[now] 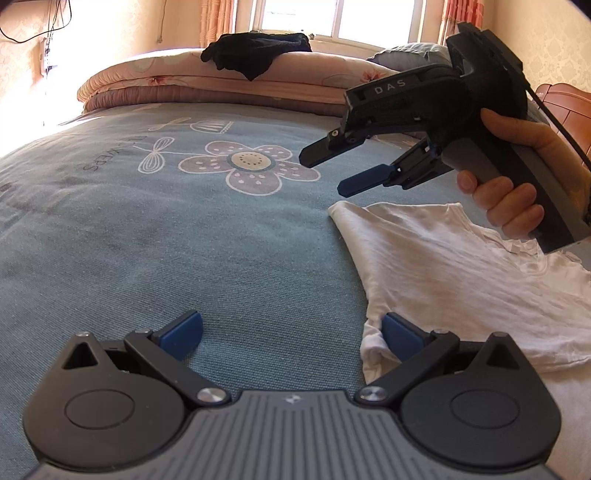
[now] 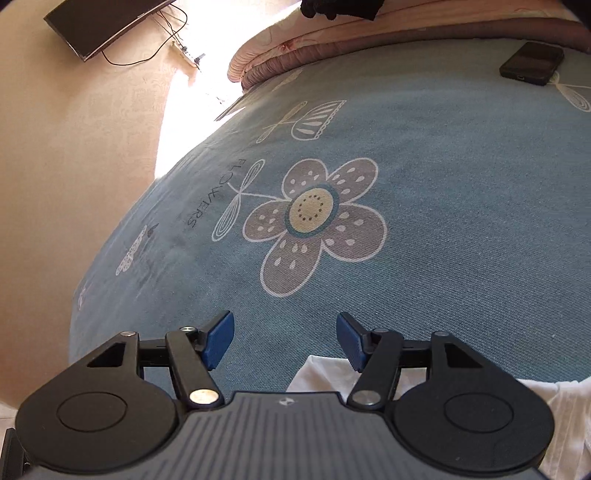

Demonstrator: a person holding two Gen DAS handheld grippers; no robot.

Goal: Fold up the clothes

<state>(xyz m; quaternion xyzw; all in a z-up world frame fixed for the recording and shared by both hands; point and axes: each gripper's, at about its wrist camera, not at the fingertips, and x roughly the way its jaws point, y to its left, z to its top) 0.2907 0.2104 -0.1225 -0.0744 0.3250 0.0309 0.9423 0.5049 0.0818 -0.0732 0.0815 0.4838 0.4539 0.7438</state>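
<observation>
Bedspread (image 2: 443, 206): we see coarse woven cloth, matt blue.
White shirt (image 1: 461, 273): we see thin, soft cloth, creased.
Left gripper (image 1: 291, 332): we see matt black plastic arms, smooth blue pads, shiny metal pivots.
Right gripper (image 2: 285, 339): we see the same finish, plus a ribbed grey housing.
Headboard (image 1: 565, 99): we see glossy wood.
Phone (image 2: 532, 62): we see smooth dark casing.

A bed (image 1: 147, 229) with a blue-grey cover printed with a big flower (image 2: 314, 225) fills the middle of both views. A folded pink quilt (image 1: 207, 85) lies along its far edge at the top. Behind it, a bright window (image 1: 340, 18) with patterned curtains. Cream wallpapered walls; a dark screen (image 2: 103, 26) with dangling cables hangs upper left in the right wrist view.
</observation>
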